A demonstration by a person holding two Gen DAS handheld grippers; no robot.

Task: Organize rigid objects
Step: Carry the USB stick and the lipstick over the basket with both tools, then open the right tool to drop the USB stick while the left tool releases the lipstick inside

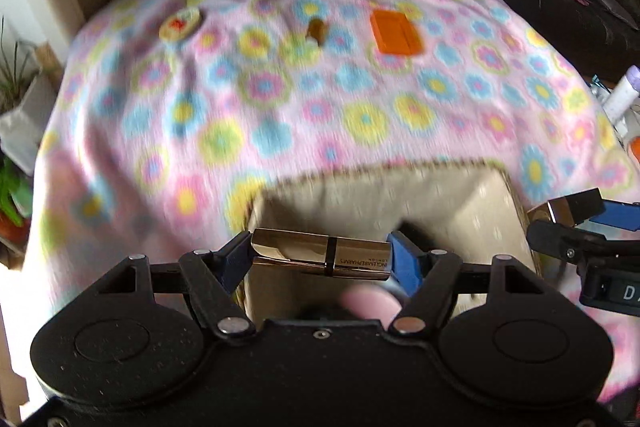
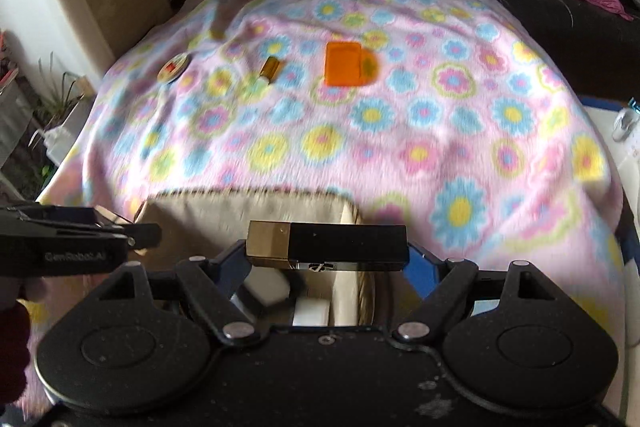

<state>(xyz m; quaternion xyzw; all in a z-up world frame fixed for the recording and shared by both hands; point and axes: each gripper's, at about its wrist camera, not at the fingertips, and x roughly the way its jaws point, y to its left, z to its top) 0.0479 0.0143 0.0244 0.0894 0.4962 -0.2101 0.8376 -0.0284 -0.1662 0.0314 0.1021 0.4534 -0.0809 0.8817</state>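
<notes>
Here, in the left wrist view, the left gripper [image 1: 322, 257] pinches a gold tube [image 1: 320, 255] end to end at lower centre, above a lined basket [image 1: 460, 195] on the flowered blanket [image 1: 360, 115]. In the right wrist view, the right gripper [image 2: 326, 247] clamps a black-and-gold case [image 2: 328, 245] likewise, over the basket [image 2: 240, 211].

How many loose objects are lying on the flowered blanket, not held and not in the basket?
3: a round cream badge at the left, a small amber bottle in the middle, a flat orange box at the right. Blur may hide more.
</notes>
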